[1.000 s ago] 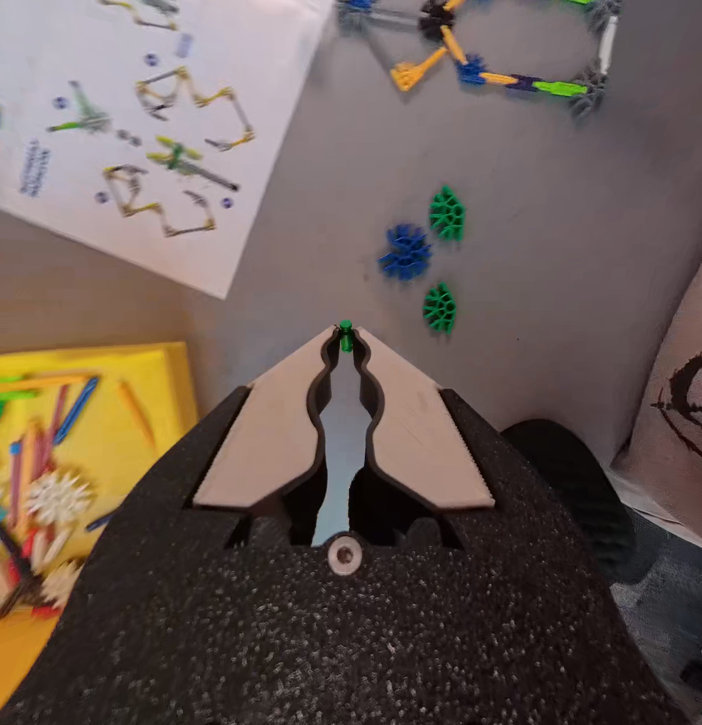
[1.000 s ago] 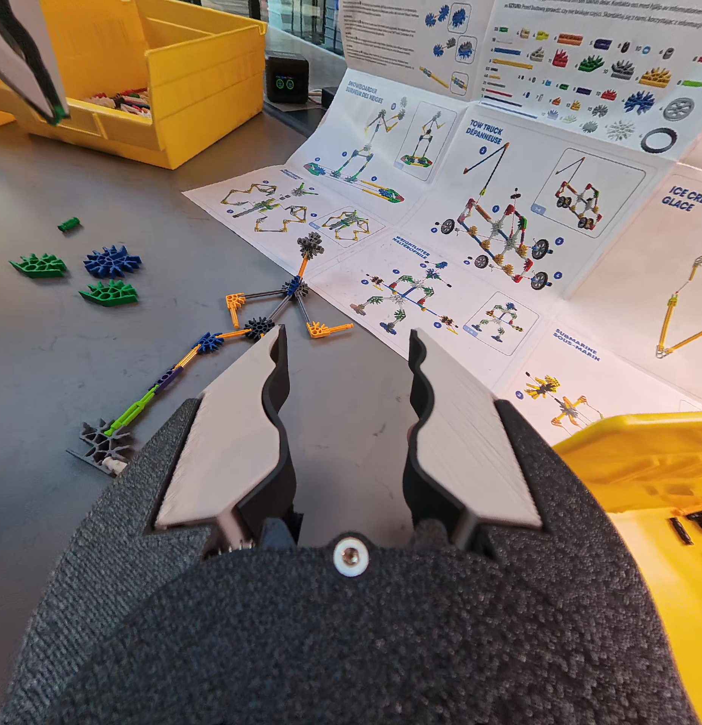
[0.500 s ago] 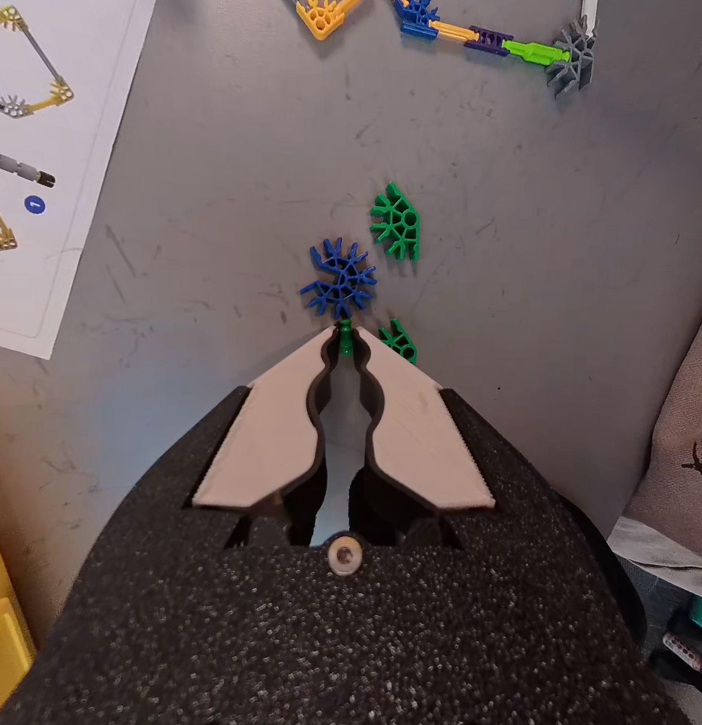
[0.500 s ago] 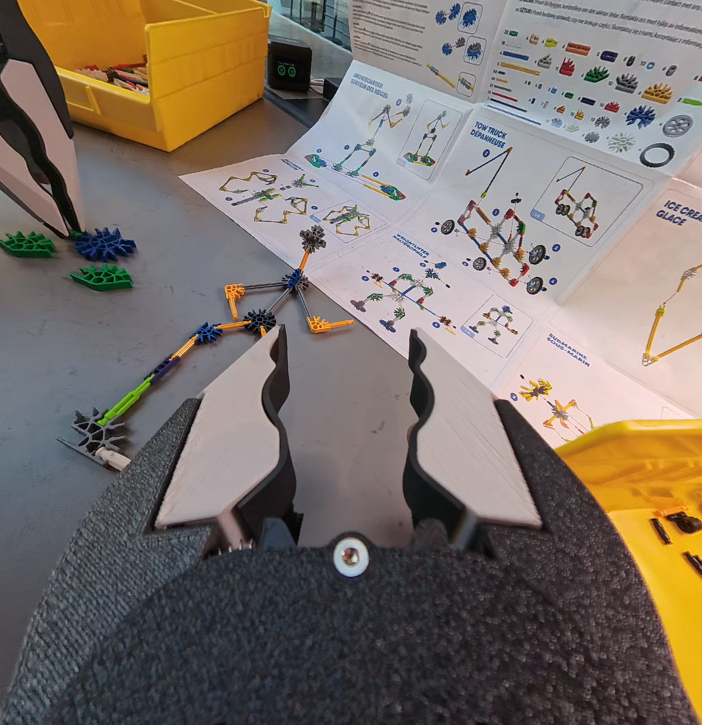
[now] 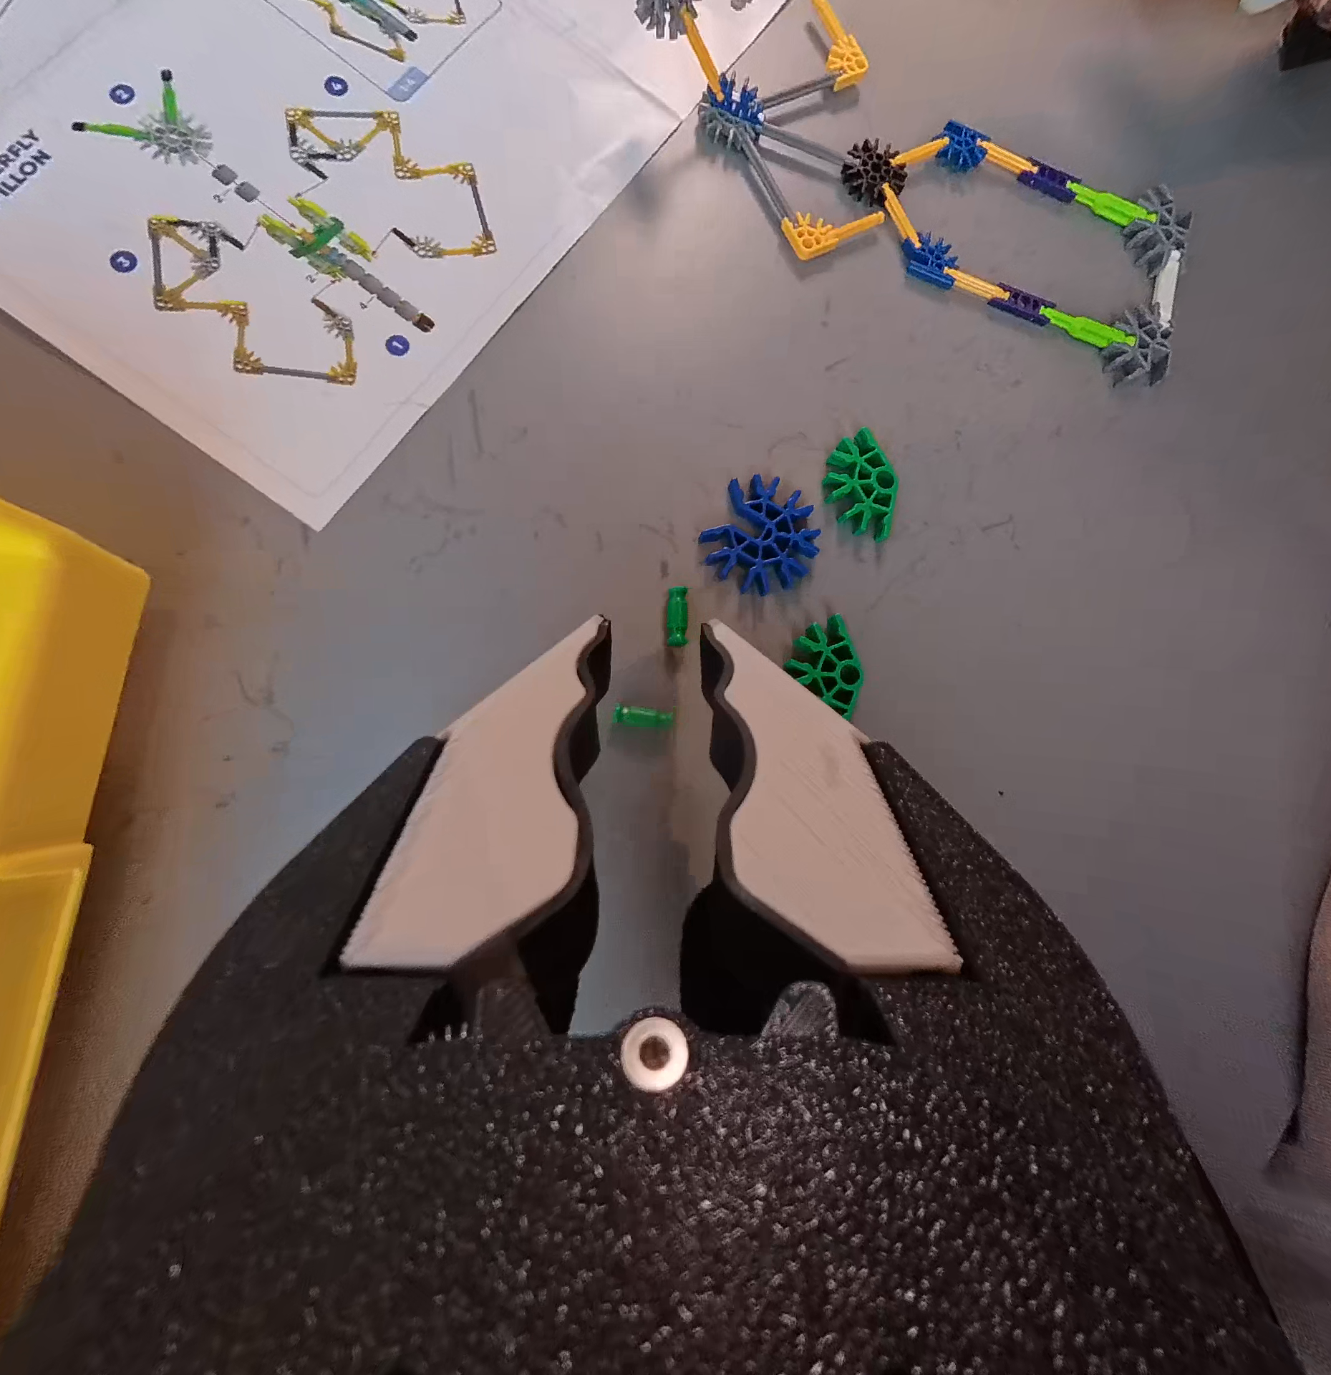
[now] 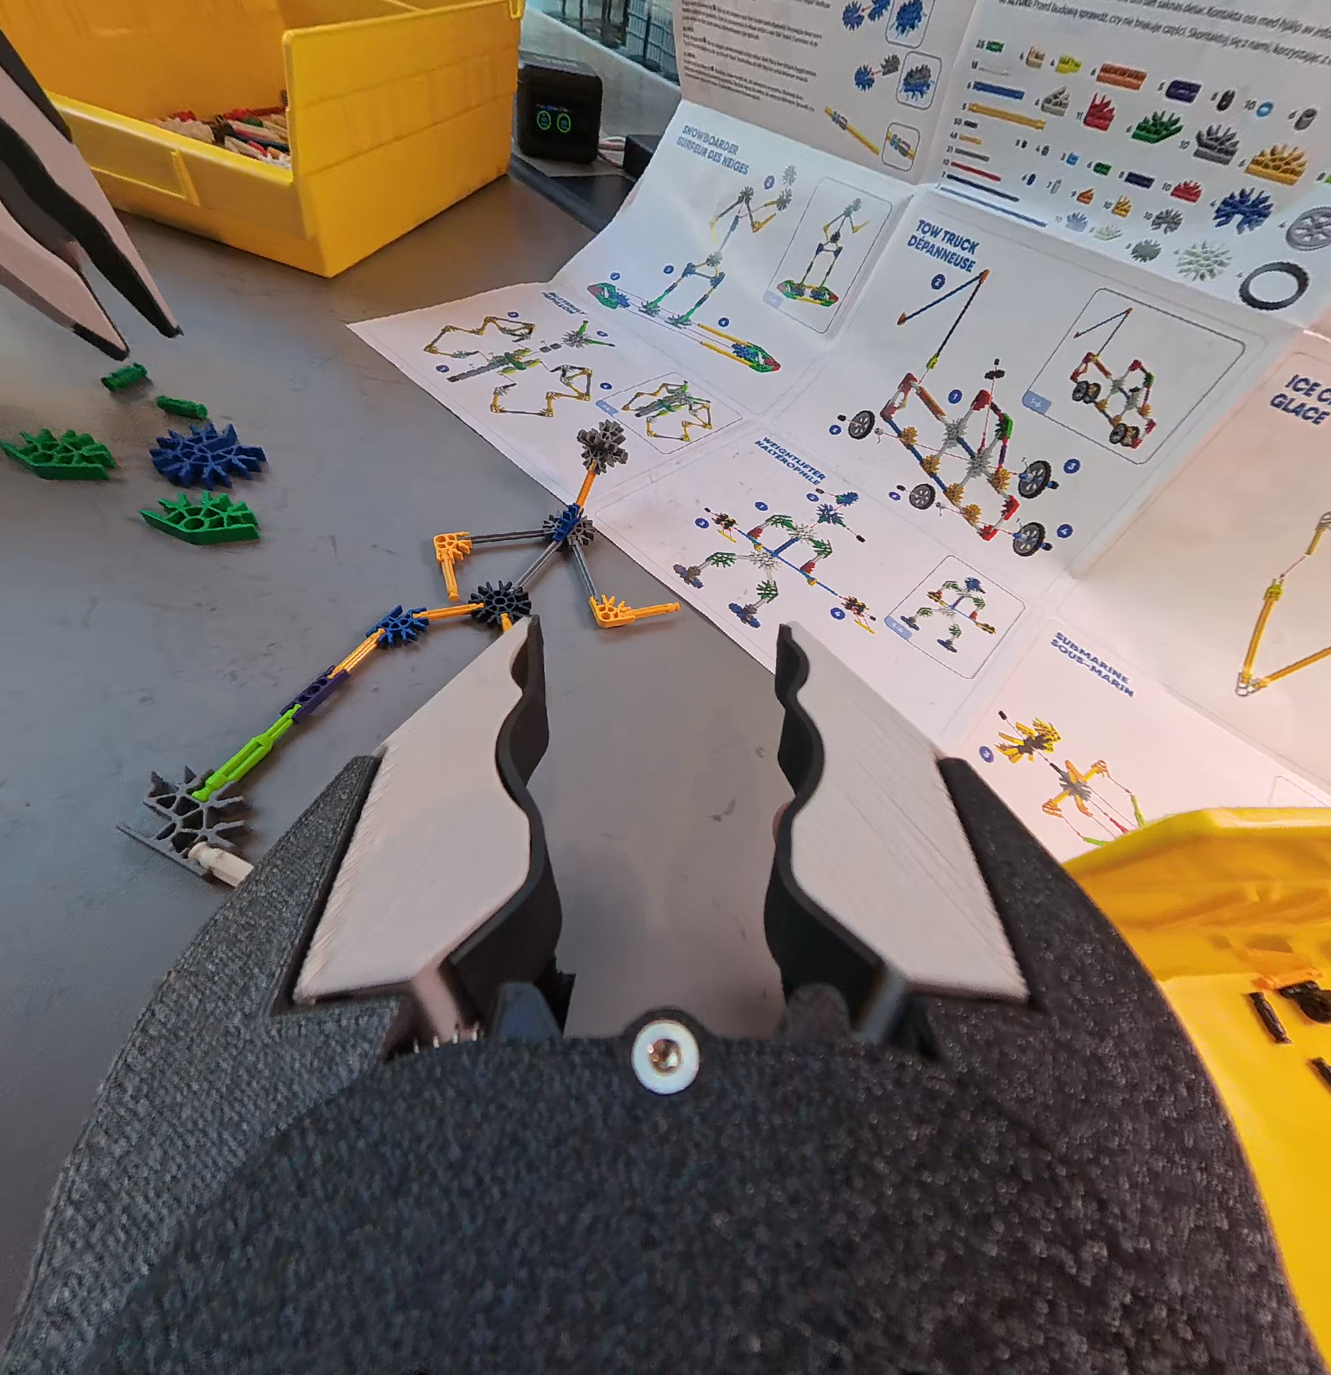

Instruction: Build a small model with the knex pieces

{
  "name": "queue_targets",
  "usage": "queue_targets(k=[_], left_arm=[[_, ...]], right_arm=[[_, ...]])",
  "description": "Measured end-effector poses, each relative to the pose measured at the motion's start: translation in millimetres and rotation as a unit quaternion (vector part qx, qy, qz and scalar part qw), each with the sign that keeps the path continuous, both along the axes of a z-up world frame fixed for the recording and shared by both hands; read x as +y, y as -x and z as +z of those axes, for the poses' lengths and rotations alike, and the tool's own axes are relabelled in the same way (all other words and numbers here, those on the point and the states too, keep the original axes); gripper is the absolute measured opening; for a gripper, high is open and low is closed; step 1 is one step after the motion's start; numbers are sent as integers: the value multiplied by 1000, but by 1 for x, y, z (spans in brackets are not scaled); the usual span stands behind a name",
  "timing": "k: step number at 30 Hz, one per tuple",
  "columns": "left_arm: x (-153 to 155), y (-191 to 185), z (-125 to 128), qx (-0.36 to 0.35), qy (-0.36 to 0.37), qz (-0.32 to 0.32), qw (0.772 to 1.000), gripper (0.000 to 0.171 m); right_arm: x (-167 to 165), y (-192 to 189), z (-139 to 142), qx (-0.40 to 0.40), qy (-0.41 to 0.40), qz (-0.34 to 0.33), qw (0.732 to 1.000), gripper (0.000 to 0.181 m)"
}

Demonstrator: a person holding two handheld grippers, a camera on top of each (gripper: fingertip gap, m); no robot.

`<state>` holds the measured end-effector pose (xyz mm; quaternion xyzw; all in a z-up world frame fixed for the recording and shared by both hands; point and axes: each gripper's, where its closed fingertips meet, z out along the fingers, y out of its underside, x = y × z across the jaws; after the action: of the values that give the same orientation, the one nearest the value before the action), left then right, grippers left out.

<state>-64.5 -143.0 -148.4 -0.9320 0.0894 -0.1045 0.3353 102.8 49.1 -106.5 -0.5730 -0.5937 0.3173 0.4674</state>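
Note:
My left gripper (image 5: 655, 632) is open and empty, just above the grey table. Two short green rods lie under it: one (image 5: 677, 616) just past the tips, one (image 5: 642, 716) between the fingers. A blue snowflake connector (image 5: 760, 533) and two green connectors (image 5: 863, 487) (image 5: 829, 666) lie close on the right. In the right wrist view the left gripper (image 6: 149, 338) hovers over the same rods (image 6: 124, 376) (image 6: 180, 406). My right gripper (image 6: 658, 636) is open and empty over bare table, near a built chain of rods and connectors (image 6: 498, 599).
A paper instruction sheet (image 6: 908, 387) lies unfolded across the back right and shows in the left wrist view (image 5: 290, 208). A yellow parts bin (image 6: 298, 126) stands at the back left, another yellow bin (image 6: 1242, 930) at the right. The built chain also shows in the left wrist view (image 5: 945, 216). There is about 25 centimetres between the tips of the two grippers. The left tips stand about 4 centimetres off the blue snowflake connector (image 5: 760, 533). Look for it in the right wrist view (image 6: 205, 445) too.
My left gripper came down beside the blue connector with a green rod in its tips, then opened and rose. The rod now lies on the table. The right gripper barely moved.

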Motion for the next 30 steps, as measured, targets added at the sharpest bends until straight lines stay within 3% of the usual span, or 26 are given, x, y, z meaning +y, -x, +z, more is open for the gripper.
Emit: queue_targets(k=[7,12,15,19,30], left_arm=[[30,-12,5,24,-55,-23,998,26],[52,2,6,54,-72,-22,996,26],[50,8,7,40,-102,-18,994,24],[45,21,12,-24,-167,38,985,19],[35,31,12,27,-166,21,985,20]], right_arm=[[-58,-9,-22,-126,58,143,980,63],[-92,-27,-47,-225,1,216,950,61],[-95,-38,-60,-267,-16,227,936,44],[-96,-45,-61,-284,-11,235,929,24],[-46,-65,-57,-331,-24,150,932,27]])
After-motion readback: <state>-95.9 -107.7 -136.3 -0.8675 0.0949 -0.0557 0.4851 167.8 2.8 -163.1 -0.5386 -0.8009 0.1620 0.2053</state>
